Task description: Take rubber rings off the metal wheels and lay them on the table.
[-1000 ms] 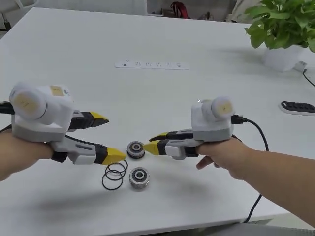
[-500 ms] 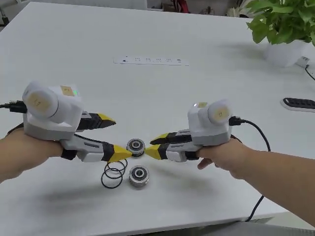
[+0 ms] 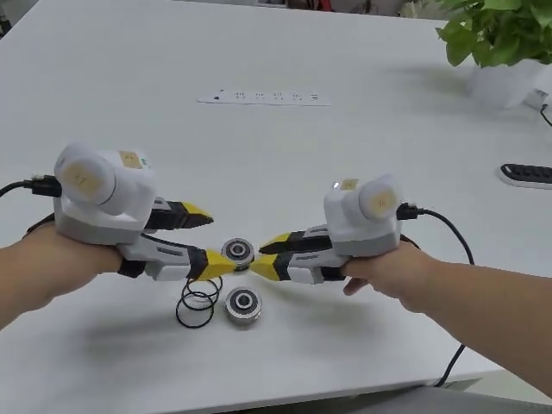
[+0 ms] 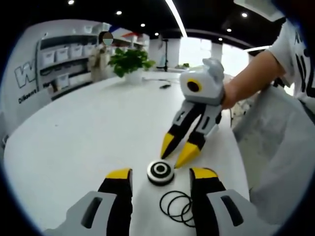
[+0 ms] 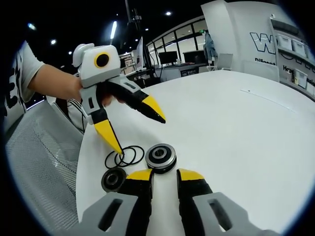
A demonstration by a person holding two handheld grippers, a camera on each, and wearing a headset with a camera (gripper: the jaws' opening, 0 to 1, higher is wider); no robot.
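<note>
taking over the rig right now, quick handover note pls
Left gripper: open, holding nothing, lower jaw tip close beside the far wheel.
Right gripper: open, holding nothing, tips close at that wheel's other side.
Near wheel lies flat on the table, with loose rings overlapping beside it.
Done: some rings are off and laid down.
Left: the far wheel looks next. I cannot tell whether either wheel has rubber on it.
</note>
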